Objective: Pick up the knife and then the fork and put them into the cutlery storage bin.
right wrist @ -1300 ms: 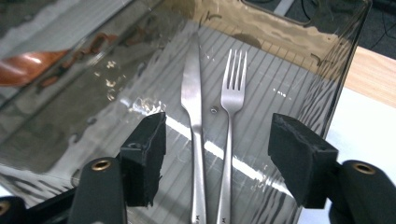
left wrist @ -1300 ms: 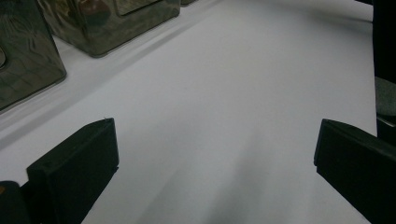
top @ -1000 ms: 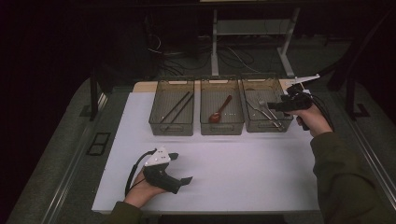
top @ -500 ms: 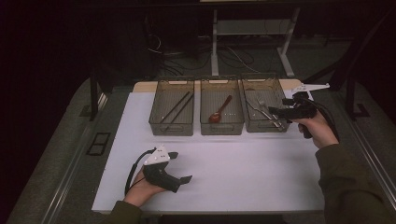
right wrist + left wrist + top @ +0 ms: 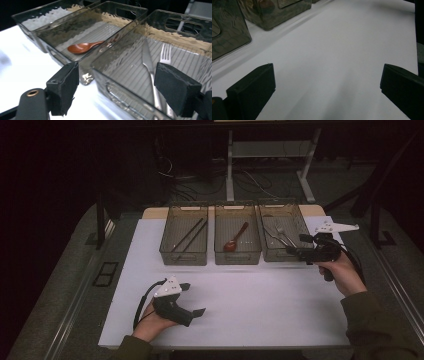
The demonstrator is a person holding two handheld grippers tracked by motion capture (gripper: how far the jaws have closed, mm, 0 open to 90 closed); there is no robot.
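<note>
Three clear smoked bins stand in a row at the back of the white table top [image 5: 260, 305]. The left bin [image 5: 176, 256] holds dark chopsticks [image 5: 187, 235]. A red-brown spoon [image 5: 234, 239] [image 5: 85, 46] lies in the middle bin [image 5: 239, 257]. The right bin [image 5: 272, 256] [image 5: 117, 93] holds a knife [image 5: 148, 60] and a fork [image 5: 165, 53]. My right gripper [image 5: 297, 245] [image 5: 120, 92] is open at that bin's near right corner, jaws pointing over its front wall. My left gripper [image 5: 194, 299] [image 5: 327, 92] rests open on the bare table near the front, nothing between its jaws.
Two bins' walls [image 5: 229, 32] show at the upper left of the left gripper view. Beyond the table's back edge stand desk legs [image 5: 230, 165] and loose cables [image 5: 250, 182]. A person's sleeve [image 5: 375, 325] comes in at the lower right.
My right gripper has come down and toward the person, from beside the right bin's far side to its near corner. The left gripper has stayed put.
</note>
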